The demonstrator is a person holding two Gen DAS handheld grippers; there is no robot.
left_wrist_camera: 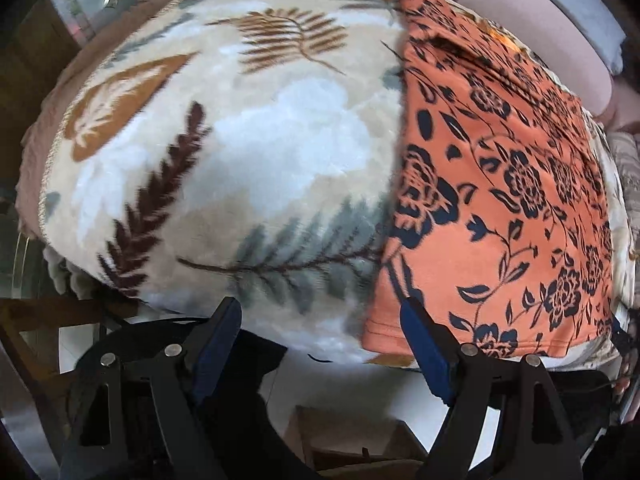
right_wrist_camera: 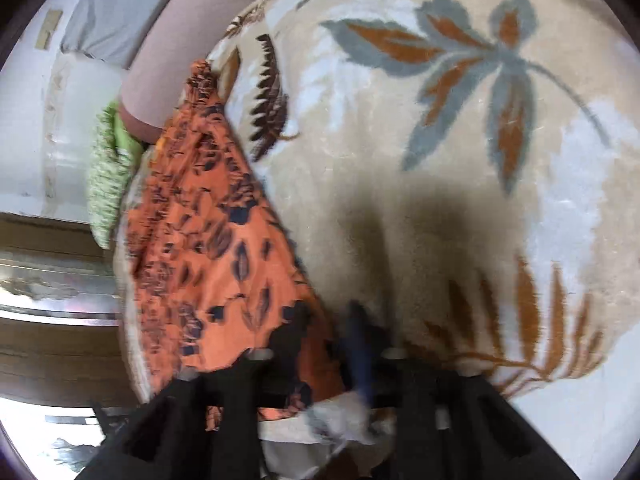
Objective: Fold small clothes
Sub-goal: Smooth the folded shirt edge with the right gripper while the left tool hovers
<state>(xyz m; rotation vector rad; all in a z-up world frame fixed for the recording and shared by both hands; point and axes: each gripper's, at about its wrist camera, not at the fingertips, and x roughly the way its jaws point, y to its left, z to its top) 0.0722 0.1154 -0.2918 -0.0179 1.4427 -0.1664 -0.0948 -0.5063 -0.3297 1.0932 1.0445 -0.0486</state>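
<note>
Lying flat on the leaf-patterned blanket (left_wrist_camera: 240, 140): the orange floral garment (left_wrist_camera: 500, 200), near the front edge. Hovering with fingers spread wide over its near-left corner: the left gripper (left_wrist_camera: 320, 320). Pinching that garment's near edge, apparently, though blurred: the right gripper (right_wrist_camera: 332, 340).

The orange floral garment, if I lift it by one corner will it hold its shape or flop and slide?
The orange floral garment will probably flop: it looks thin and lies draped flat with a soft fold line. It seems light. The plush leaf-print blanket under it may cling, so dragging could bunch it rather than slide it.
</note>
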